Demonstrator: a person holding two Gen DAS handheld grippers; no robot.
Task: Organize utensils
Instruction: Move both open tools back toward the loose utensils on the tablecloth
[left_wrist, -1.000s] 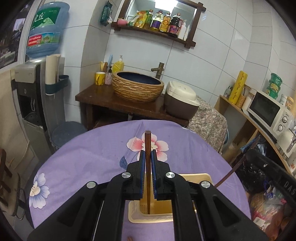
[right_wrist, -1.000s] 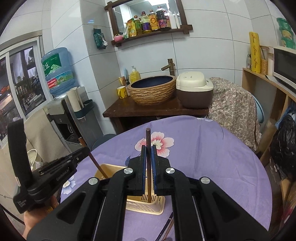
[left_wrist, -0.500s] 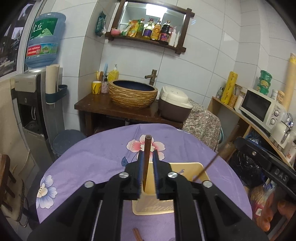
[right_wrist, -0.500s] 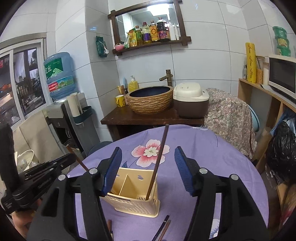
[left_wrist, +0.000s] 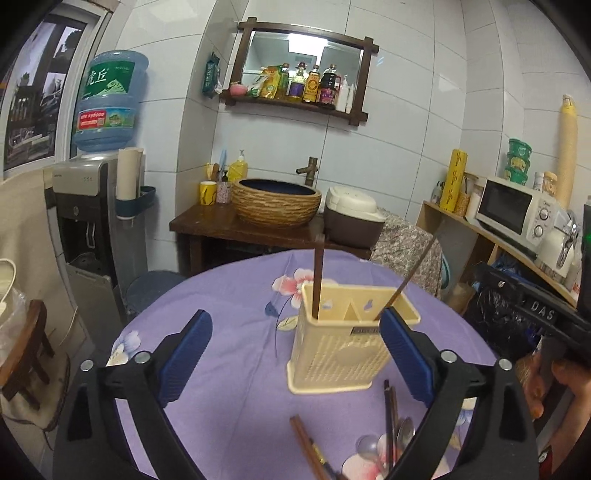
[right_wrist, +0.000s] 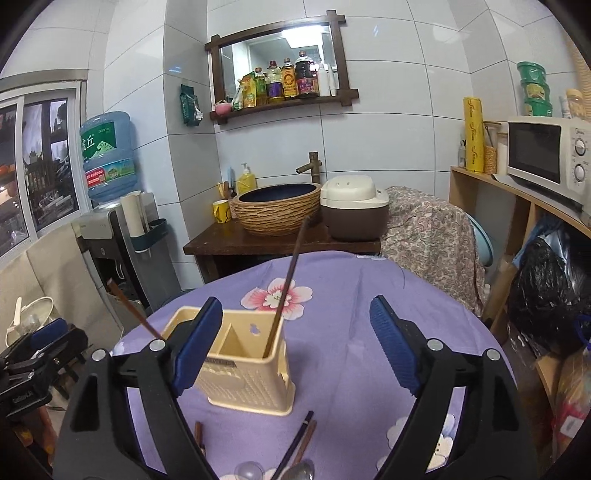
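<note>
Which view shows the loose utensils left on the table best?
The left wrist view: the loose utensils, chopsticks and spoons, lie on the cloth in front of the holder, partly behind a finger. The right wrist view shows fewer of them, cut off at the bottom edge.

My left gripper (left_wrist: 293, 360) and right gripper (right_wrist: 295, 343): jaws opening wide, pads pressing nothing, both tilted slightly downward. My right hand (left_wrist: 554, 384) (fingers only) shows wrapped round its handle.
</note>
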